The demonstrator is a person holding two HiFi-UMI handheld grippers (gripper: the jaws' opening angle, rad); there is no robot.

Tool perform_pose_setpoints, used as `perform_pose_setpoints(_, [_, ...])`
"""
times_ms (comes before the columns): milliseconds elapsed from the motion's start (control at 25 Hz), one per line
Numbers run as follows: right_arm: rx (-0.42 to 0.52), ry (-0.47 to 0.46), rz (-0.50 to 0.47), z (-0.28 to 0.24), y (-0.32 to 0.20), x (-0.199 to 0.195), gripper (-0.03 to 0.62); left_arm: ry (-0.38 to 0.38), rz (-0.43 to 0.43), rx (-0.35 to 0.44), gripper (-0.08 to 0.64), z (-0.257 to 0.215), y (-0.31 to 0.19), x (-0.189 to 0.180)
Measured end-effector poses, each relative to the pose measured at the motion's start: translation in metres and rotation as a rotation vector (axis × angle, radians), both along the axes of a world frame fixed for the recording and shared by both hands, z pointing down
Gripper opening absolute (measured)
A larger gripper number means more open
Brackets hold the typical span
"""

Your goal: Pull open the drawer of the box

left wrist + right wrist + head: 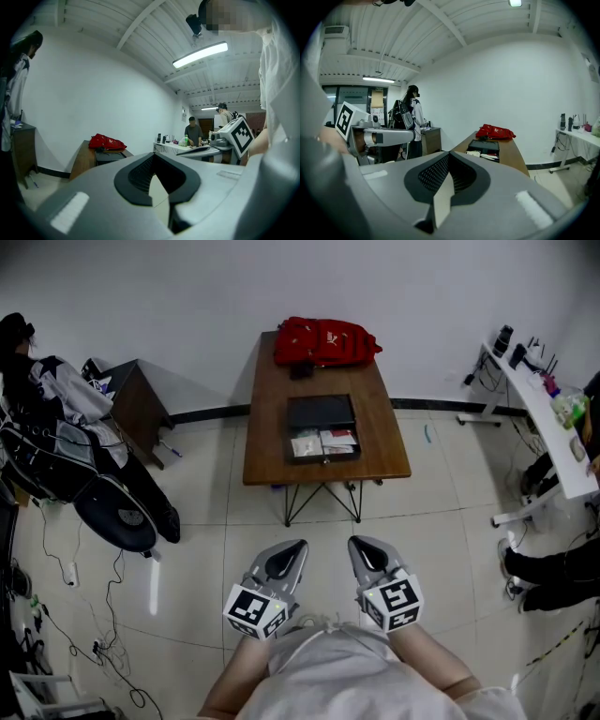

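Both tongs held at the body, shut and empty; the drawer [324,445] looks already open.
Left gripper [292,551] and right gripper [362,549] hang well apart from the table [270,442] — the box [321,412] sits mid-table, its drawer out toward the person, papers showing. Probably little is left to do; any further pull calls for stepping in first. Red bag [326,341] behind the box; tiled floor, white desk [548,427] at right.
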State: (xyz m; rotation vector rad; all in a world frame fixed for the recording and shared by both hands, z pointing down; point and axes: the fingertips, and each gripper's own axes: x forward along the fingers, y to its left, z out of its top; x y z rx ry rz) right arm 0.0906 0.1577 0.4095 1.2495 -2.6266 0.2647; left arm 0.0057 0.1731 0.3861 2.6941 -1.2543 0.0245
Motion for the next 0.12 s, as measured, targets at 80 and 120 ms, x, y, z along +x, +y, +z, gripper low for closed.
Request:
perform_pose_setpoints(80, [0.008,0.002,0.000,-0.0007,-0.0038,0.0010,0.005,0.000,-0.003,-0.001,0.006,0.0006,-0.0027,0.0006])
perform_pose_setpoints(120, [0.011,0.003,0.000,-0.0011,-0.0057,0.0016,0.005,0.000,-0.004,-0.002,0.006,0.0007,-0.0041,0.0009])
